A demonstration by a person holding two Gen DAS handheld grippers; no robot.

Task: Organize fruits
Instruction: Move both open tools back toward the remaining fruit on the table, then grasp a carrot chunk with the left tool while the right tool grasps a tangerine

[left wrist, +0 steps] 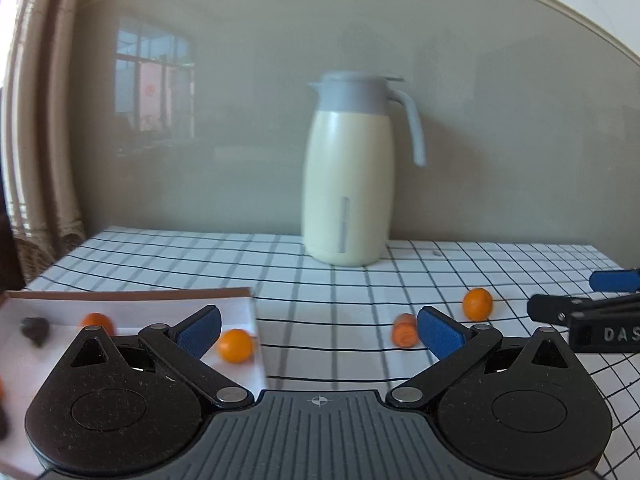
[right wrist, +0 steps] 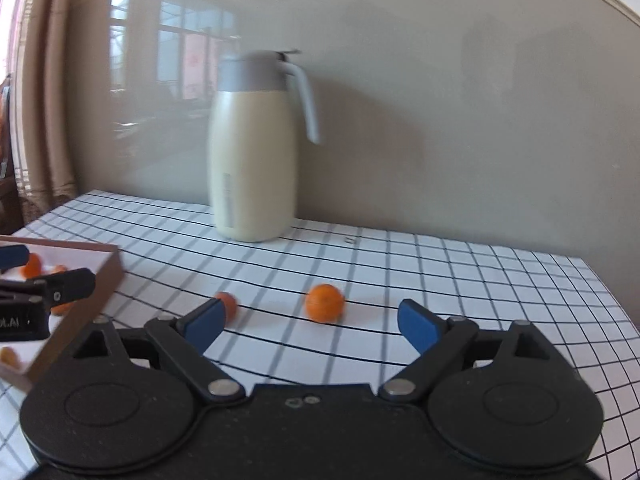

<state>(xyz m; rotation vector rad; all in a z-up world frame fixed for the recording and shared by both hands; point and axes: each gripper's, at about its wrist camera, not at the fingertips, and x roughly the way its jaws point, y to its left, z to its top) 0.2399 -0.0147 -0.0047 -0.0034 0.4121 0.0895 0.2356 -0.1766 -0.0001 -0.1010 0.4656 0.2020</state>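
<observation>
We are seeing a cream jug [left wrist: 347, 184] standing on the checked cloth [right wrist: 440, 280], our left gripper [left wrist: 318, 330] hovering spread over the box [left wrist: 132, 294] edge, "DAS" showing on our right gripper [right wrist: 310, 326], spread empty, facing two oranges [right wrist: 325, 303] lying loose.

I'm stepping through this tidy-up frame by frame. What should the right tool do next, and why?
Probably ease the right tool forward and down around the loose orange: its jaws are open and empty, that fruit lies on the checked cloth just ahead between them, outside the box.
</observation>
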